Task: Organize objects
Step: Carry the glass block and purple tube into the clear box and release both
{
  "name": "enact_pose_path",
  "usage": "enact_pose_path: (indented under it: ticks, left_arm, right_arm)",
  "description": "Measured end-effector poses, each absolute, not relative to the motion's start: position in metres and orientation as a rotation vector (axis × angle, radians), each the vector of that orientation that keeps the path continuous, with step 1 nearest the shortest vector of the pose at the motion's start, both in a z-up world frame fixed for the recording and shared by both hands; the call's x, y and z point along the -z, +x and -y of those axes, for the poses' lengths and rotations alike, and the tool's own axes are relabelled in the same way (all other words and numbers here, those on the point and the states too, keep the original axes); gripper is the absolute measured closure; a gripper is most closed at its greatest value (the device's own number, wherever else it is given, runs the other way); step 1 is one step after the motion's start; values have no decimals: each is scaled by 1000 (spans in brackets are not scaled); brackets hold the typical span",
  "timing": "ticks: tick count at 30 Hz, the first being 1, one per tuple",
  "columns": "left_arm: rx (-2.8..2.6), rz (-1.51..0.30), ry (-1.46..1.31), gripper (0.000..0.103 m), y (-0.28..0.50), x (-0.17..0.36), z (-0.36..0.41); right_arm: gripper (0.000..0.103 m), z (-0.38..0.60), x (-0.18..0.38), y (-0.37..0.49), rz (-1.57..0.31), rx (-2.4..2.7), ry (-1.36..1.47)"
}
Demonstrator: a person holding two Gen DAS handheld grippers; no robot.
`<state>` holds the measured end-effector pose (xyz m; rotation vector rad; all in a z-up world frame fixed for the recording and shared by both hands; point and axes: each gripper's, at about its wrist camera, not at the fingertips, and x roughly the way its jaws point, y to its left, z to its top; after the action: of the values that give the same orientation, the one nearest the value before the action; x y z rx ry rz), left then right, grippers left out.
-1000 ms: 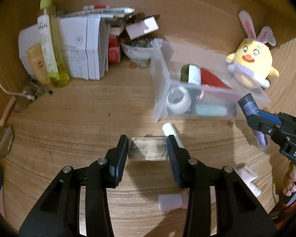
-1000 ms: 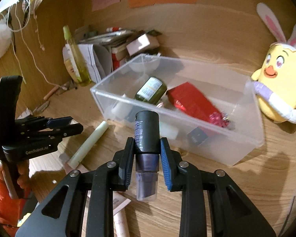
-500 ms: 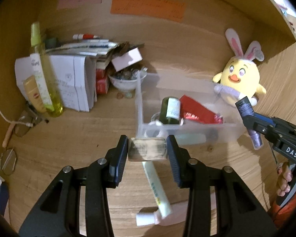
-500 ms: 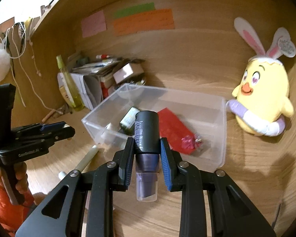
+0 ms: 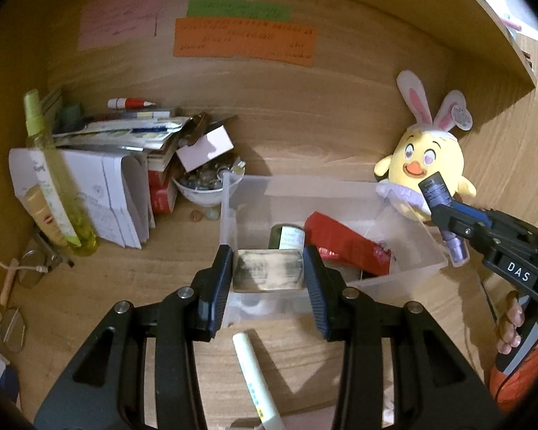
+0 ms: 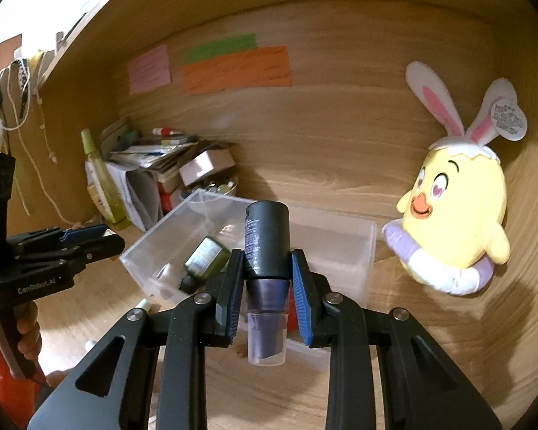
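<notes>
Both loads lifted off wooden desk, now over clear plastic bin. Left gripper clamped on flat clear rectangular jar; right gripper clamped on dark-capped purple tube. Release into bin likely next.

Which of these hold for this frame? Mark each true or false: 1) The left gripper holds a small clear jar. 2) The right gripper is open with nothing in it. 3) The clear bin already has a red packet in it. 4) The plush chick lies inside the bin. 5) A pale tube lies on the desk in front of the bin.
1) True: the left gripper is shut on the small clear jar.
2) False: the right gripper is shut on a dark bottle.
3) True: the red packet lies in the clear bin, beside a green bottle.
4) False: the plush chick sits on the desk outside the bin.
5) True: the pale tube lies in front of the bin.
</notes>
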<state>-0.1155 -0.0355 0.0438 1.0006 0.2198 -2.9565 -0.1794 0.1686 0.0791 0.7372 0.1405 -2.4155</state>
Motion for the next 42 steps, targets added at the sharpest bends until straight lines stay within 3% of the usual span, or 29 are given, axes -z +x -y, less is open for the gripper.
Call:
enact_pose_path:
  ticks: [10, 22, 38, 42]
  left_arm:
    - [2992, -198, 1064, 63, -141, -38, 24]
    - [2960, -171, 1166, 63, -168, -15, 19]
    - [2981, -106, 1213, 63, -175, -8, 4]
    - [2984, -107, 1197, 55, -172, -11, 3]
  right_arm:
    - [79, -165, -79, -206, -166, 2453, 764]
    - [79, -159, -40, -230, -167, 2412, 917]
    - [79, -140, -18, -240, -284, 2397, 1001]
    - [79, -135, -16, -238, -322, 2393, 1002]
